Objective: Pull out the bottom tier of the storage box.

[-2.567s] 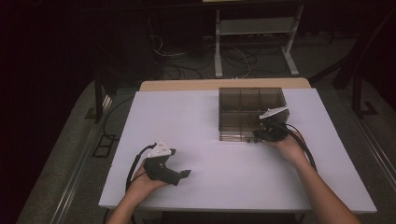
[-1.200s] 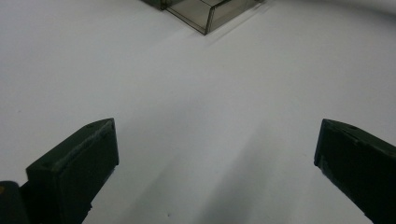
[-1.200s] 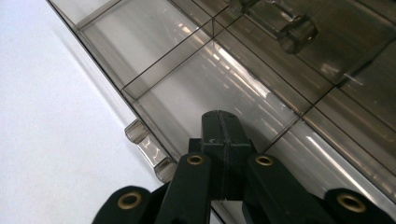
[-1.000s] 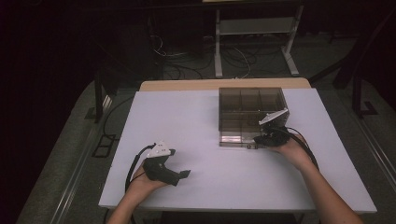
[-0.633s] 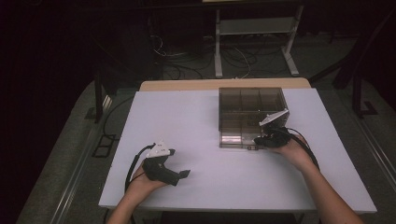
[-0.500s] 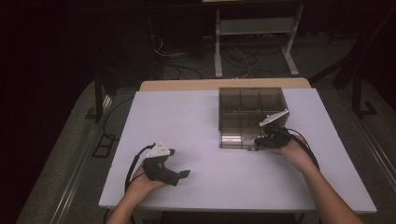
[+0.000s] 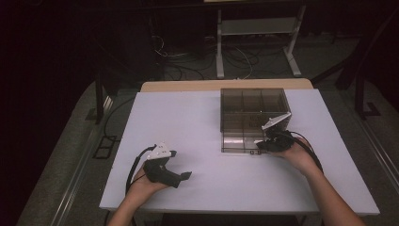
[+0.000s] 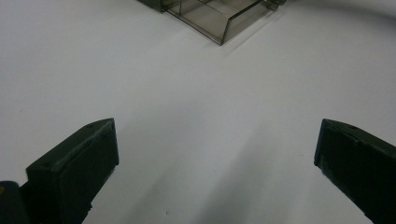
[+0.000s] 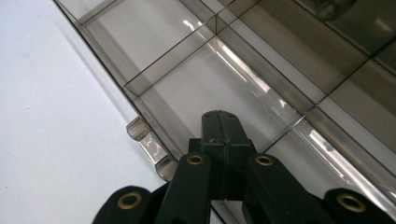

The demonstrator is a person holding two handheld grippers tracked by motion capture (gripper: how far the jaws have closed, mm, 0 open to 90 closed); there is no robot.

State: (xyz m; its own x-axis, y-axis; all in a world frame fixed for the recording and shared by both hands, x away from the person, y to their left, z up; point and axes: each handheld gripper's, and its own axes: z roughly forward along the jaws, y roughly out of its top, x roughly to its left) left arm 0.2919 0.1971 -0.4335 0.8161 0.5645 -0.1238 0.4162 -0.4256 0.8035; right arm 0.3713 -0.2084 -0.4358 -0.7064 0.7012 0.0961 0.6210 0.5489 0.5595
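A smoky clear plastic compartment box (image 7: 254, 101) stands on the white table (image 7: 188, 117), right of centre. My right gripper (image 7: 259, 143) is at the box's near right corner. In the right gripper view its jaws are pressed shut (image 9: 220, 119) over a compartment just inside the box's front wall (image 9: 140, 100), beside a clear latch (image 9: 150, 145); nothing shows between them. My left gripper (image 7: 184, 176) rests low over the table at the near left. Its jaws stand wide open (image 8: 215, 158) over bare tabletop, with the box corner (image 8: 219, 21) far ahead.
The box has several dividers and its compartments look empty. Past the table's far edge a white metal stand (image 7: 256, 28) and loose cables (image 7: 164, 52) lie on the dark floor. Bare table spreads between the two grippers.
My right gripper has drifted a little toward the box's near edge. The left gripper has stayed where it was.
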